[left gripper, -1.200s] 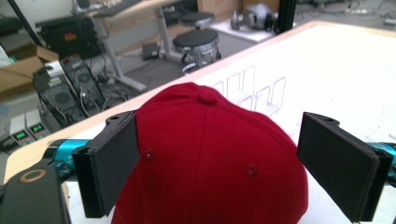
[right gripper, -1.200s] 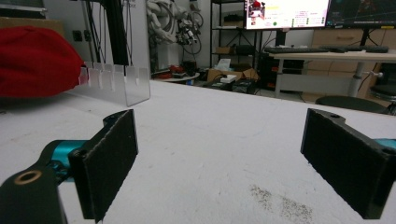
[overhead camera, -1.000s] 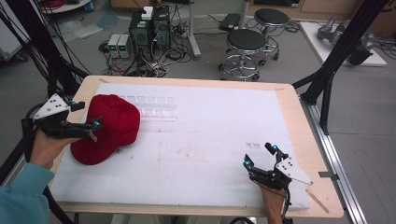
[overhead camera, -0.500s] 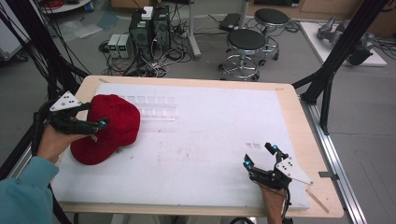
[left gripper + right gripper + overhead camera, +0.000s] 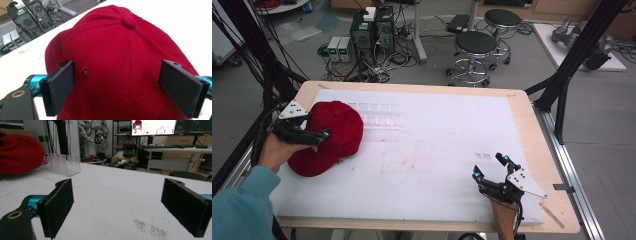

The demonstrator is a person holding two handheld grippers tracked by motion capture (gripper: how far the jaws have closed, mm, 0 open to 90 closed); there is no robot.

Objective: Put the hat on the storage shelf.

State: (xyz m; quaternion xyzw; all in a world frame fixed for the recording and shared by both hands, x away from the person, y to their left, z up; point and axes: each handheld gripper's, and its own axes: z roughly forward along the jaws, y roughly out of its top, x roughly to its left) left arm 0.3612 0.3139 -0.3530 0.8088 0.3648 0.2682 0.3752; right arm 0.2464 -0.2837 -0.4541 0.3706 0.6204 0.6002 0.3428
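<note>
Leftmost, the left gripper point(image 5: 314, 135) hovered over the red cap point(image 5: 332, 137), which lay near the left edge of the white tabletop point(image 5: 437, 150). Its fingers point(image 5: 61, 85) were spread wide to either side of the crown, perhaps brushing the cloth, though contact was hard to judge. Just beyond the cap stood a clear plastic rack point(image 5: 379, 114). Far to the right, near the front edge, the right gripper point(image 5: 490, 169) rested low with fingers point(image 5: 58, 202) wide apart, holding nothing.
</note>
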